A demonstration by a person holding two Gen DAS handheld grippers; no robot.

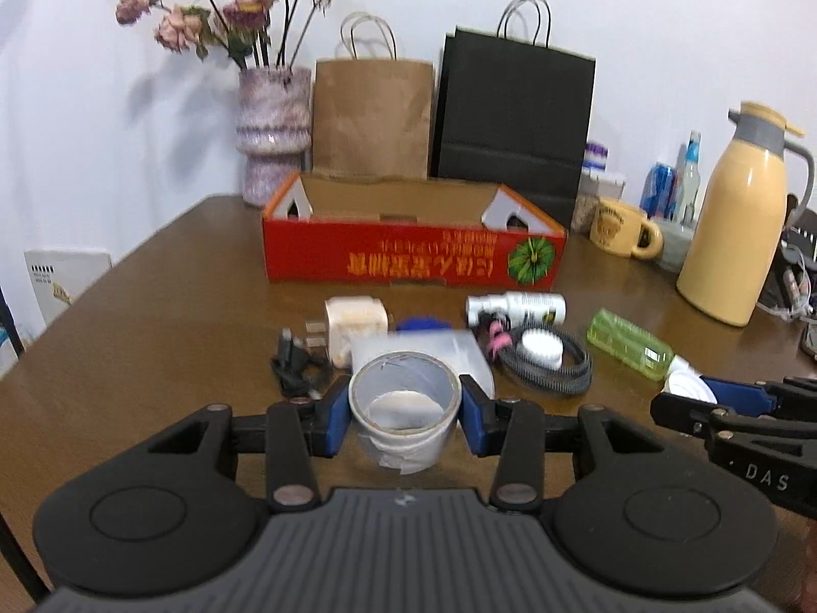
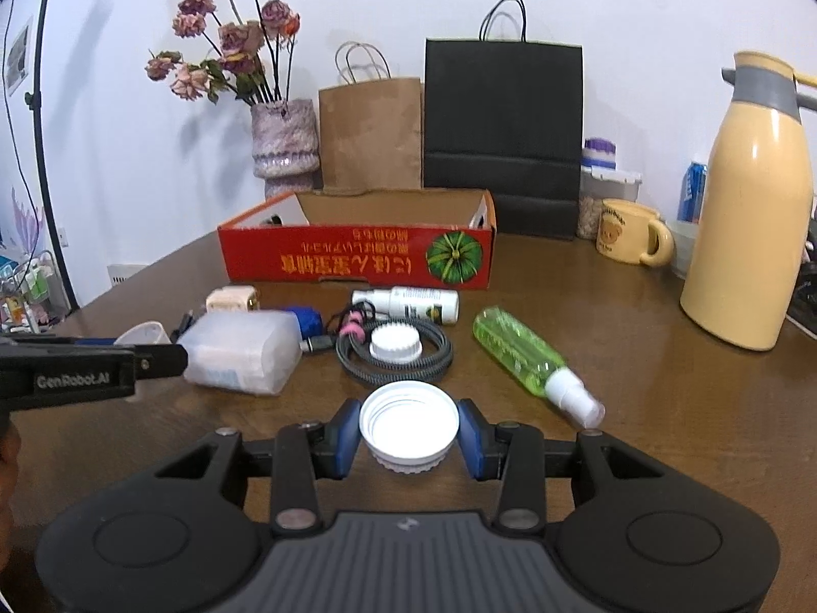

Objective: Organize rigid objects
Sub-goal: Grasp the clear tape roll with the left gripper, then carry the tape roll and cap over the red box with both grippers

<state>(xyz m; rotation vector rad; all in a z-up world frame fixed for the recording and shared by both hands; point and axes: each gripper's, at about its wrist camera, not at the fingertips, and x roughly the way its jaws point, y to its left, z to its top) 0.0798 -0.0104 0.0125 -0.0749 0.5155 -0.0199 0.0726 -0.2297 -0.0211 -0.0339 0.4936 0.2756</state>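
My left gripper [image 1: 406,416] is shut on a roll of grey tape [image 1: 403,408], held above the brown table [image 1: 153,316]. My right gripper [image 2: 408,431] is shut on a white jar lid [image 2: 408,424], open side up. It also shows at the right of the left wrist view [image 1: 715,393]. An open red cardboard box [image 2: 357,253] stands further back. Between lie a white plug adapter [image 1: 357,322], a translucent plastic case [image 2: 242,352], a coiled black cable [image 2: 398,357] with a white cap [image 2: 395,342] on it, a white spray bottle [image 2: 408,304] and a green spray bottle [image 2: 521,352].
Behind the box stand a vase of dried flowers [image 2: 283,148], a brown paper bag [image 2: 370,133] and a black paper bag [image 2: 503,138]. At the right are a yellow thermos jug [image 2: 750,204], a yellow mug [image 2: 628,237], a jar and cans.
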